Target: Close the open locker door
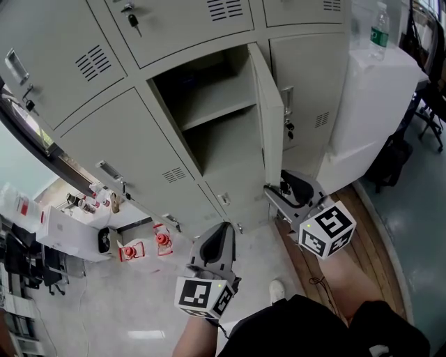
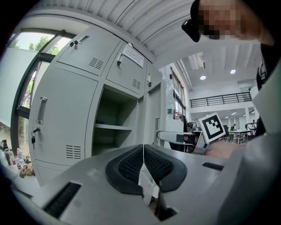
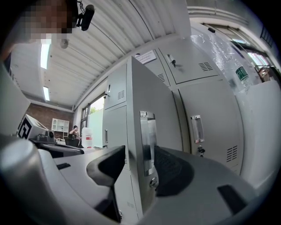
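The grey locker bank point(image 1: 118, 132) has one door point(image 1: 269, 118) swung out toward me, showing an empty compartment with a shelf point(image 1: 216, 111). My right gripper point(image 1: 276, 192) sits at the door's free edge low down. In the right gripper view its jaws point(image 3: 139, 163) straddle that door point(image 3: 149, 101) at the metal handle point(image 3: 147, 140), a pad against each face. My left gripper point(image 1: 217, 240) hangs lower left of the door, apart from it; its pads point(image 2: 131, 165) meet with nothing between. The open compartment point(image 2: 115, 127) lies ahead of it.
A white cabinet point(image 1: 369, 104) with a water bottle point(image 1: 378, 31) on top stands right of the lockers. Red items point(image 1: 162, 240) and a white box point(image 1: 70, 233) lie on the floor at left. A shoe point(image 1: 277, 289) is below the door. Neighbouring locker doors are closed, some with keys point(image 1: 132, 21).
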`<action>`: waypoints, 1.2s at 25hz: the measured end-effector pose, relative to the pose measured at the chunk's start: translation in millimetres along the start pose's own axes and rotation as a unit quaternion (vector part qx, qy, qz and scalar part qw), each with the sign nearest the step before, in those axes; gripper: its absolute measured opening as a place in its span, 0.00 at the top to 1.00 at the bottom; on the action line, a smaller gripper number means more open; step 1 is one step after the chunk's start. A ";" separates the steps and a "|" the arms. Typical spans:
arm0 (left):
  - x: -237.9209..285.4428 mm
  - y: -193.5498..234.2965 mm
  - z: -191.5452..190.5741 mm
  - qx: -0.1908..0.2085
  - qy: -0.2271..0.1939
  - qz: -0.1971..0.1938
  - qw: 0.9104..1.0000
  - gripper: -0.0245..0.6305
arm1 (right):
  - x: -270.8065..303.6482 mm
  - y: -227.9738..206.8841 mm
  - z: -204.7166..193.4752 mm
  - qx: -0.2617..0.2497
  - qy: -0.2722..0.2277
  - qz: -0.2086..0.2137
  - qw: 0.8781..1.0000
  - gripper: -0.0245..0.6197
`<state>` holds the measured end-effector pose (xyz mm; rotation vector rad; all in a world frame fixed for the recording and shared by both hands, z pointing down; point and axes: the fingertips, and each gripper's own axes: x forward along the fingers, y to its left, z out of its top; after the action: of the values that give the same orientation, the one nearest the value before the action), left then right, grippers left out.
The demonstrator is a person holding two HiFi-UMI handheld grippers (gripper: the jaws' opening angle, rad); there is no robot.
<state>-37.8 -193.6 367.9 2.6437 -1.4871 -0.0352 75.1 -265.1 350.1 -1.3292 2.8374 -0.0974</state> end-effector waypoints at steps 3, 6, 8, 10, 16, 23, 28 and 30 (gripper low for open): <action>3.3 -0.2 1.9 0.001 -0.002 0.006 1.000 0.93 | 2.4 1.1 1.2 -0.003 0.001 0.013 1.000 0.64; 4.8 0.2 4.8 0.001 -0.005 0.013 1.000 0.93 | 4.4 2.9 0.8 -0.008 0.005 0.021 1.000 0.65; 6.1 0.8 7.5 0.002 -0.009 0.017 1.000 0.93 | 6.8 4.8 0.8 -0.015 0.009 0.027 0.999 0.66; 6.8 1.3 9.1 0.002 -0.012 0.022 1.000 0.93 | 9.6 7.5 0.2 -0.022 0.014 0.035 0.999 0.66; 5.4 4.5 10.7 0.002 -0.011 0.038 0.999 0.93 | 19.5 18.0 0.3 -0.032 0.022 0.060 0.997 0.67; 1.9 14.3 9.6 0.002 -0.008 0.062 0.998 0.93 | 37.6 30.1 -1.1 -0.034 0.023 0.091 0.995 0.67; -0.1 21.7 6.8 -0.001 -0.002 0.080 0.997 0.93 | 52.0 38.8 -1.1 -0.029 0.021 0.120 0.992 0.67; 0.5 23.4 4.1 -0.001 0.004 0.082 0.997 0.93 | 58.7 42.5 -1.8 -0.027 0.021 0.129 0.991 0.67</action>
<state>-57.7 -206.4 366.3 2.5076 -1.6930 -0.0138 4.8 -283.0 350.5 -0.9667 3.0380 -0.0474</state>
